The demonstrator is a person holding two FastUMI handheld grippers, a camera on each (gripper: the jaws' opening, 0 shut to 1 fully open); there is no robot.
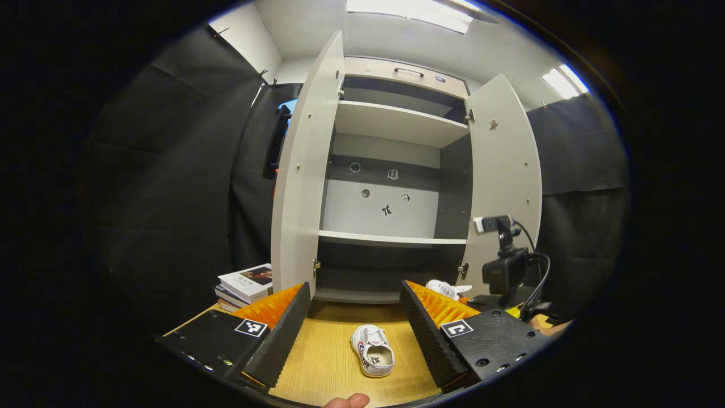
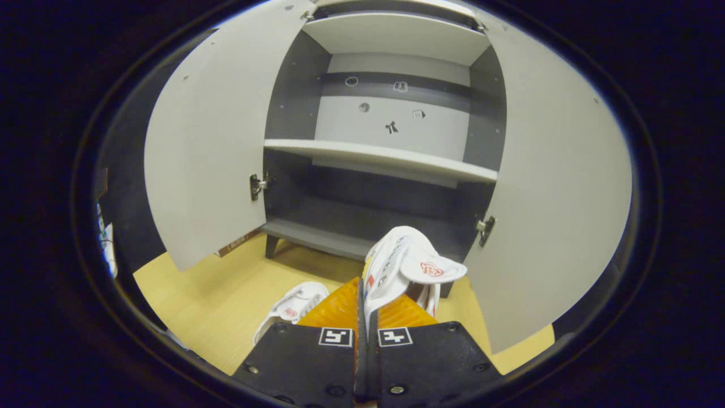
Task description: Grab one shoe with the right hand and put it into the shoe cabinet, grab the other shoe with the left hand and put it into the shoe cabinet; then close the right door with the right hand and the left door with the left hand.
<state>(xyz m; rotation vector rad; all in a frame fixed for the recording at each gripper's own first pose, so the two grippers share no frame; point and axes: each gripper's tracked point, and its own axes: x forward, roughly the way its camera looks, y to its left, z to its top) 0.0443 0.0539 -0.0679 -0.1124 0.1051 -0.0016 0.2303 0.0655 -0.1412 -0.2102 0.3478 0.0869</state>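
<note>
Meanwhile, the right gripper (image 2: pixel 365 306) pinches one white shoe (image 2: pixel 405 263) by its soft canvas upper, at lower centre before the open shoe cabinet (image 2: pixel 391 158); the left gripper (image 1: pixel 354 317) gapes wide above the other shoe (image 1: pixel 372 350) on the table (image 1: pixel 328 362), seemingly light, best gripped by its collar.

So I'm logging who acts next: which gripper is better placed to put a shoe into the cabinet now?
Right. The right gripper is shut on a white shoe in front of the open shoe cabinet. The left gripper is open, with the other shoe lying on the table.
</note>
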